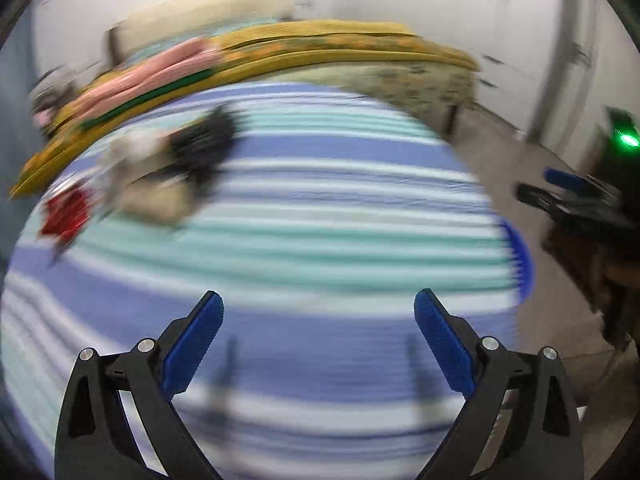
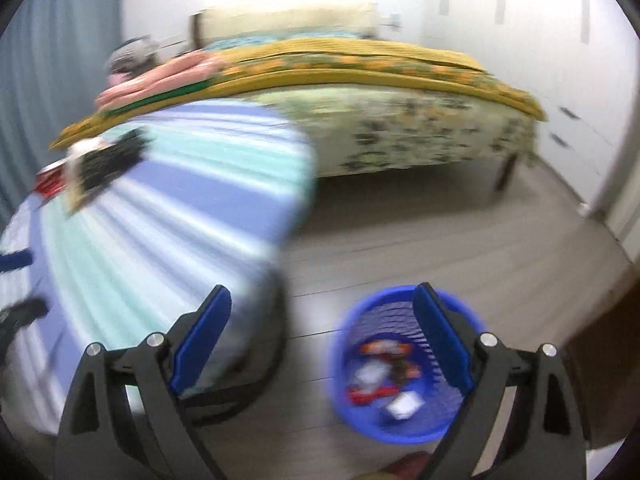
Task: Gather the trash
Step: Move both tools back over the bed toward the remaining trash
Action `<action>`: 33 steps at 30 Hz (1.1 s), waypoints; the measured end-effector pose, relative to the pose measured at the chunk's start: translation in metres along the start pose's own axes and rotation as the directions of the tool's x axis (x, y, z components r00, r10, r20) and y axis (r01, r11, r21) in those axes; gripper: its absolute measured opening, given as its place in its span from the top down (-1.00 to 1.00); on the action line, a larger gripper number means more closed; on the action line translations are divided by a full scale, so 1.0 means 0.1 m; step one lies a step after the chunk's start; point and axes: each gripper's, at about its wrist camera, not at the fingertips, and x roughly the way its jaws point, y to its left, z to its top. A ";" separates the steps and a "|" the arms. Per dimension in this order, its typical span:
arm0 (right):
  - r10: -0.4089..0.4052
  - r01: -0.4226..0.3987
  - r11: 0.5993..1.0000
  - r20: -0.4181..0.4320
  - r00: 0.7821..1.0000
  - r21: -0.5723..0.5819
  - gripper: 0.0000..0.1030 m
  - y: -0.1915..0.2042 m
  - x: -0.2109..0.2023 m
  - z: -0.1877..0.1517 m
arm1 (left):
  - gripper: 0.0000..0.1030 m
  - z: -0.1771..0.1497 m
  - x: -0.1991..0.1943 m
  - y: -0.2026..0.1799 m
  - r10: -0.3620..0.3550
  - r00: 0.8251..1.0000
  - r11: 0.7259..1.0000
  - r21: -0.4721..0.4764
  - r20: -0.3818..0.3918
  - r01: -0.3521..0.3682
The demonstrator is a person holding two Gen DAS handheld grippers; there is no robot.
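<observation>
A bedroom with pale walls and a grey floor fills both views: a bed (image 2: 400,92) with a yellow patterned cover runs across the upper middle, and a round table draped in a blue, white and mint striped cloth (image 1: 280,240) takes up the centre of the left wrist view and the left half of the right wrist view. Both pictures are smeared by motion, so small details are unsure. The remaining trash (image 1: 160,172) lies in a loose clump at the upper left of the table: a red wrapper (image 1: 66,214), something black and some pale, tan pieces, which I cannot tell apart. The blue basket (image 2: 404,364) stands on the floor at the lower right of the right wrist view, already holding several wrappers. The left gripper (image 1: 319,312) hangs above the near part of the cloth, its jaws spread wide and holding nothing; the right gripper (image 2: 322,304) is likewise wide open and empty, over the gap between table edge and basket. To do the next pick well, I would slow the sweep, carry the left gripper across to the clump, straddle one piece at a time and close low against the cloth without pinching the fabric.
</observation>
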 end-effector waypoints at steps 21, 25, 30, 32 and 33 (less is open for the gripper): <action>0.181 -0.211 0.954 -0.151 0.972 -0.213 -0.78 1.95 0.67 0.34 | -0.90 -0.26 0.04 1.68 0.153 0.984 0.964 -0.206 -0.090 -0.169; 0.161 -0.190 0.960 -0.153 0.975 -0.206 -0.87 1.95 0.67 0.33 | -0.92 -0.27 0.05 1.67 0.161 0.983 0.961 -0.213 -0.090 -0.177; 0.161 -0.190 0.961 -0.155 0.975 -0.200 -0.88 1.94 0.68 0.33 | -0.92 -0.14 0.09 1.66 0.154 0.986 0.944 -0.283 -0.070 -0.167; 0.158 -0.188 0.962 -0.155 0.975 -0.200 -0.88 1.94 0.68 0.34 | -0.92 0.03 0.11 1.66 0.127 0.991 0.931 -0.340 -0.043 -0.134; 0.159 -0.189 0.962 -0.156 0.975 -0.199 -0.88 1.93 0.68 0.33 | -0.92 0.10 0.12 1.65 0.121 0.992 0.926 -0.356 -0.029 -0.123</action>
